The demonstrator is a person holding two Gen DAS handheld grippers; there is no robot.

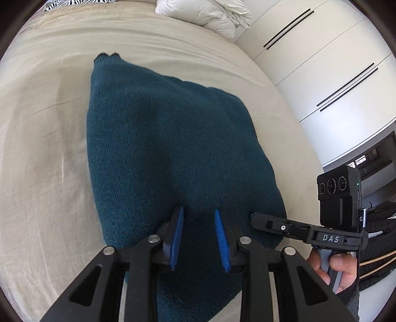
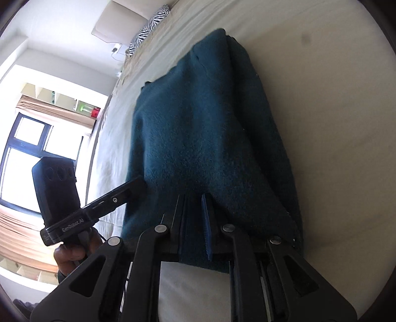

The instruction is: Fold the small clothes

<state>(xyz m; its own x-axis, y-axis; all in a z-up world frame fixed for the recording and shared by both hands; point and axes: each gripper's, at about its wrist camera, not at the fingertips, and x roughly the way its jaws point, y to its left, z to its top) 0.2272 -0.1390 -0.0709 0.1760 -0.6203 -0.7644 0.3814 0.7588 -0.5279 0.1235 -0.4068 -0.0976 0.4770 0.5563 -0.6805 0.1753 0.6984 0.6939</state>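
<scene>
A dark teal knitted sweater [image 1: 160,138] lies stretched over the beige bed [image 1: 42,148], its near edge lifted by both grippers. My left gripper [image 1: 198,210] has its blue pads closed on a bunch of the near edge. Just to its right, my right gripper [image 1: 252,216] bites the same edge. In the right wrist view the sweater [image 2: 205,128] runs away from my right gripper [image 2: 193,198], whose pads are pinched tight on the fabric. The left gripper [image 2: 141,182] grips the edge at the left. The far end of the sweater rests on the bed [image 2: 334,123].
A white duvet [image 1: 210,14] is heaped at the bed's far end, beside white wardrobe doors [image 1: 321,62]. A zebra-print pillow [image 2: 148,27] lies at the head of the bed. A window [image 2: 24,161] is at left. A hand [image 1: 339,267] holds each gripper's handle.
</scene>
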